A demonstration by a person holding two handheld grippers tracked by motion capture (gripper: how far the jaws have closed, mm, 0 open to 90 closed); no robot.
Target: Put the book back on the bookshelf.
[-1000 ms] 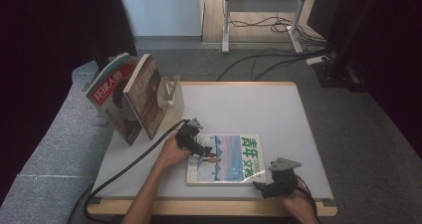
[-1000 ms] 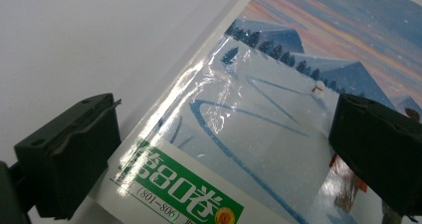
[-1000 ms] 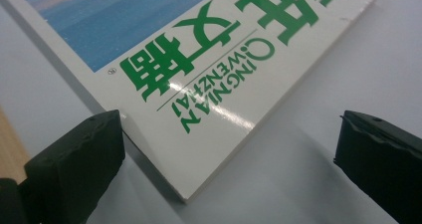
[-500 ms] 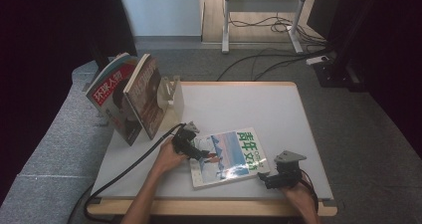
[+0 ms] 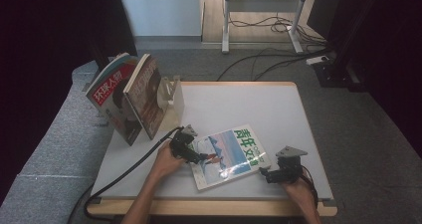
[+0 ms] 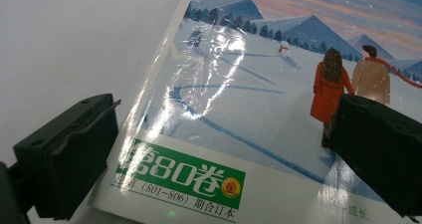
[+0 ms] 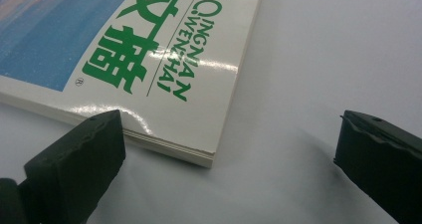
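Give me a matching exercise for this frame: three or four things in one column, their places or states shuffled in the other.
Things:
1. left tool
2. right tool
3. flat book
4. leaning magazines

Places or states:
A. propped upright at the table's far left
B. open, at the book's near right corner
C. lying cover up on the table
D. open, over the book's left edge

Pairs: 1-D, 2-B, 3-C, 4-A
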